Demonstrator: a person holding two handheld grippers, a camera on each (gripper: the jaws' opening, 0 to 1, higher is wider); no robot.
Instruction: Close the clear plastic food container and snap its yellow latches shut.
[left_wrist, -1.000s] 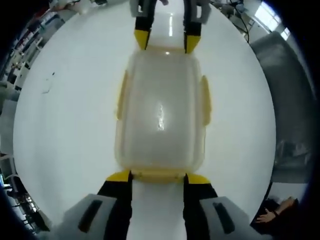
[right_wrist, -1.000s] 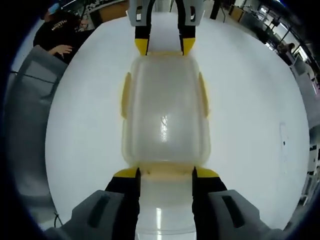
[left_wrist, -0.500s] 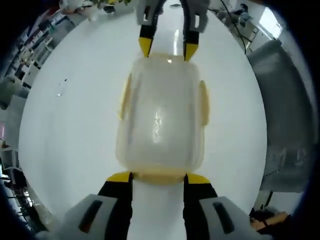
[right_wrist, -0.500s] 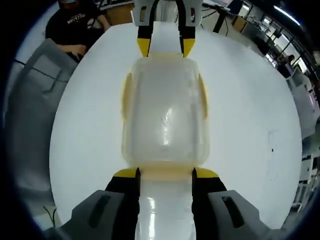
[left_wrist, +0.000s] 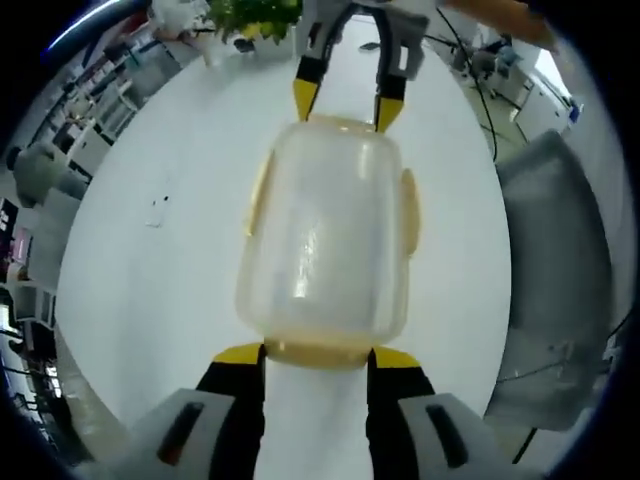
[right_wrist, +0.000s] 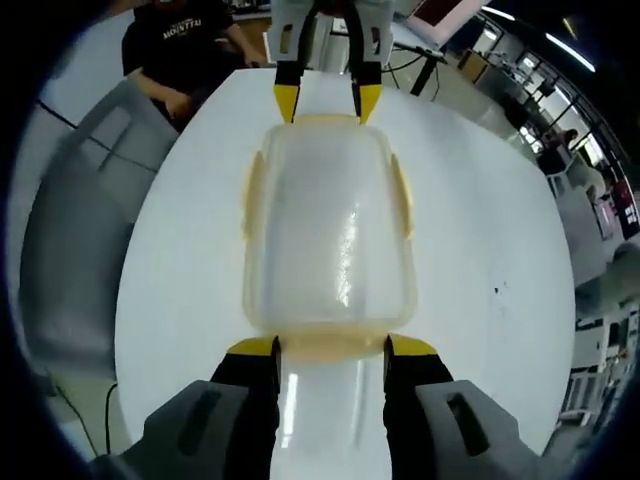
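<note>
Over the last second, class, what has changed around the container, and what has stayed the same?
Both views tilted, showing more of the room beyond; the grippers' hold looks unchanged. The left gripper and right gripper stay at opposite ends of the container; its lid stays on.

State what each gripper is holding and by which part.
Nothing is gripped: the left gripper and right gripper are open, each against an opposite short end of the clear container.
</note>
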